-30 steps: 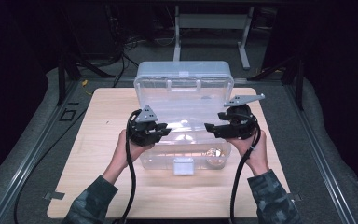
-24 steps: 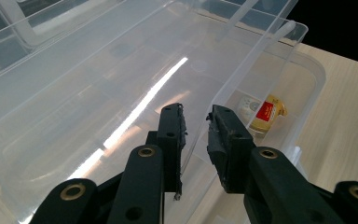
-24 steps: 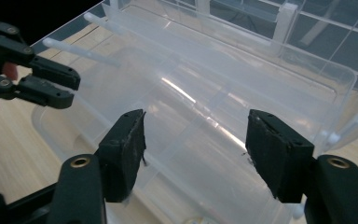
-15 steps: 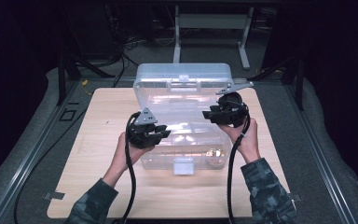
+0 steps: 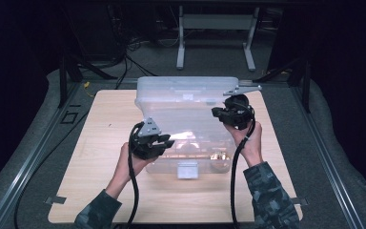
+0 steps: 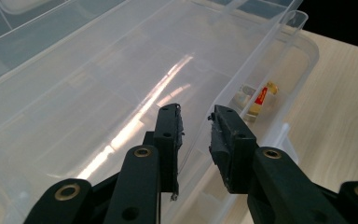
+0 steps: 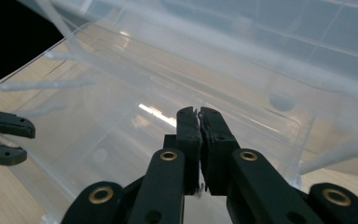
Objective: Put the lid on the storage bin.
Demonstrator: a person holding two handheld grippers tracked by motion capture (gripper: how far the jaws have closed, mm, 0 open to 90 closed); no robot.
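Observation:
A clear plastic storage box [image 5: 164,168] stands in the middle of the wooden table, its clear lid [image 5: 186,102] tilted up over it. My left gripper [image 5: 167,142] is at the lid's left rim, and in the left gripper view the jaws [image 6: 196,116] stand narrowly apart, pressed on that rim. My right gripper [image 5: 214,112] is at the lid's right edge. Its jaws [image 7: 198,112] have just been closing and now meet on a sliver of clear plastic. Small yellowish items, one with a red label [image 6: 261,95], lie inside the box near its front right corner [image 5: 217,155].
The wooden table [image 5: 100,143] has bare board to the left, right and front of the box. A white latch [image 5: 187,169] sits on the box's front wall. Dark floor, cables and a metal stand [image 5: 214,43] lie beyond the table.
My right gripper has moved up and a little left in the high view, to the lid's right edge, and its jaws have closed. The left gripper has stayed where it was.

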